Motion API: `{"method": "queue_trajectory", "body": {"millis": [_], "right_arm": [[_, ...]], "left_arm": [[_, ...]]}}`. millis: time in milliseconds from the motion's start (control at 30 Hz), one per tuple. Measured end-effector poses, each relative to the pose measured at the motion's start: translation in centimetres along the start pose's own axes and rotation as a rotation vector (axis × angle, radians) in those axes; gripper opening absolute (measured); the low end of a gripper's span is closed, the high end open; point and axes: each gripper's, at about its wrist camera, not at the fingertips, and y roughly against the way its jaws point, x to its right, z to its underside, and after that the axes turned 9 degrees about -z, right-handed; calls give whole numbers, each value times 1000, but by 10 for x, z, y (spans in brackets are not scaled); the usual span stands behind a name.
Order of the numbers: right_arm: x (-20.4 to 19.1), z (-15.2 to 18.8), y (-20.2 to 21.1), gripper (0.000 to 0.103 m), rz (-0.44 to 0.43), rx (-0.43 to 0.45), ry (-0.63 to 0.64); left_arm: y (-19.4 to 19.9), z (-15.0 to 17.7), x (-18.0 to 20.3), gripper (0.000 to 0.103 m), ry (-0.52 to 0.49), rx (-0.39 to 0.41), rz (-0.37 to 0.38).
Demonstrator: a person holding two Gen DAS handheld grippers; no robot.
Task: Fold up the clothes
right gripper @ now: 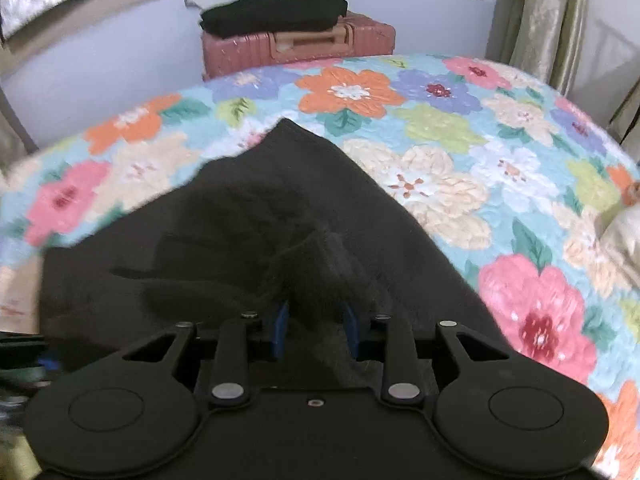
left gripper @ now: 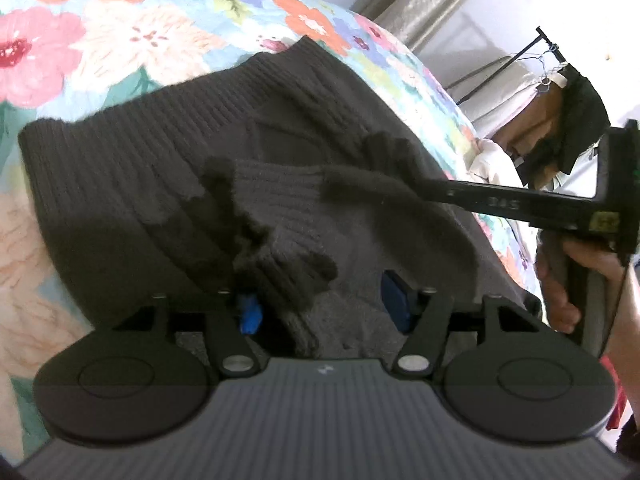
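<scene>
A dark grey-brown ribbed knit sweater (left gripper: 160, 148) lies on a floral bedspread (left gripper: 120, 40). My left gripper (left gripper: 320, 308) sits low over its near edge, blue pads apart, with bunched knit fabric between them. The right gripper's body (left gripper: 560, 204) reaches in from the right, its tip buried in a raised fold of the sweater. In the right wrist view, my right gripper (right gripper: 316, 330) has its blue pads on either side of a pinched ridge of the sweater (right gripper: 240, 220), which spreads out ahead over the bedspread (right gripper: 460, 160).
A pink suitcase (right gripper: 296, 44) with folded black clothes (right gripper: 276, 10) on top stands against the wall beyond the bed. A clothes rack with hanging garments (left gripper: 560, 92) and curtains (right gripper: 548, 16) stand at the right. The person's hand (left gripper: 560, 276) holds the right gripper.
</scene>
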Motion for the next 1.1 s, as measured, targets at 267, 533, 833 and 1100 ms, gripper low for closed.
{"method": "queue_trajectory", "body": {"millis": [267,533,833,1100], "right_arm": [[40,-26,7,7,47,7,8],[82,-49,9,11,157,-109,-89],[82,18,21,66,-9,-57,-257],[126,33,36,11,-523,82,-397]], "left_arm": [[7,-3,3,17,-25,39,-8],[-4,0,-8,22,32,-9,-14],[-11,4,-2,26,15,-3,1],[33,-5,-2,8,59,102,77]]}}
